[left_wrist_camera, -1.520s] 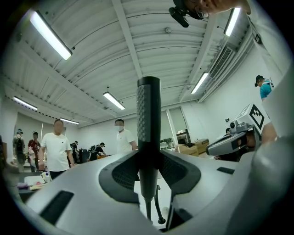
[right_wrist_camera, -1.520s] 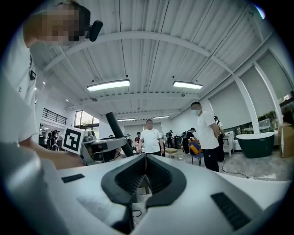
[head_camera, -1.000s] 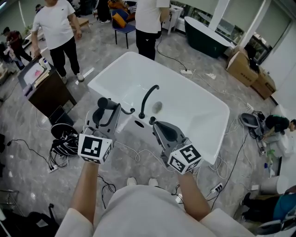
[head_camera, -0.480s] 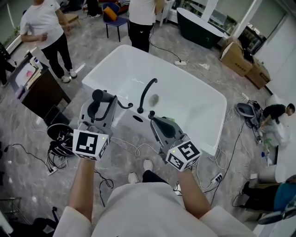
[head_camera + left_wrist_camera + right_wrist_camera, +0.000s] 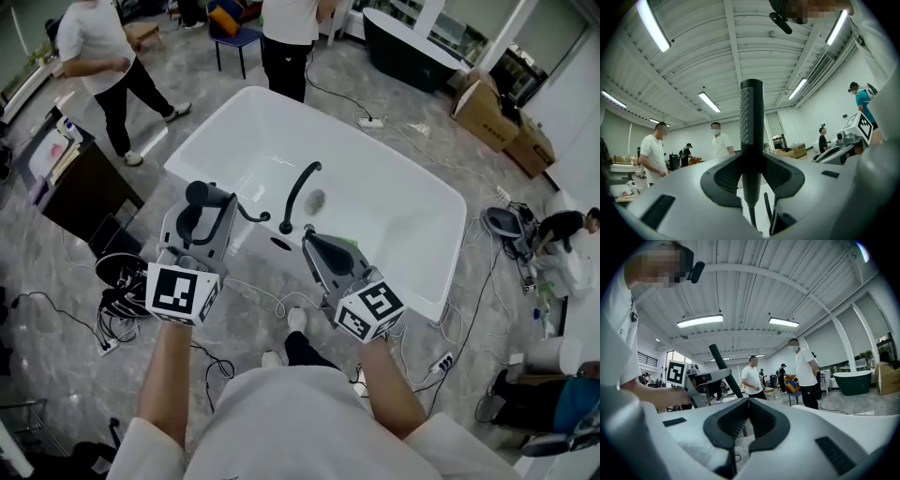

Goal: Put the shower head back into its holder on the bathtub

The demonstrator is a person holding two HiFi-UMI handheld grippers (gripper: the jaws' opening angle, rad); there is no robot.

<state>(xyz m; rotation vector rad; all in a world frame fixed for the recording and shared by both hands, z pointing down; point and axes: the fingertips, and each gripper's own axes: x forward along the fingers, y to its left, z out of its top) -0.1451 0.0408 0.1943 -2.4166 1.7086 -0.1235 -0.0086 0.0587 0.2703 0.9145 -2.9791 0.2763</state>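
Slim black shower head (image 5: 751, 126), knurled on its round shaft, stands upright, clamped in the left gripper (image 5: 208, 208) at the glossy white bathtub's (image 5: 375, 216) near edge. Right gripper (image 5: 747, 404) is pinched together, empty.

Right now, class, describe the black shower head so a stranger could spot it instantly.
Find the large white bathtub mid-floor, then its near rim, where a black curved spout rises. Left of that, the left gripper clamps a slim black shower head: unlike the fixed spout, it trails a hose.
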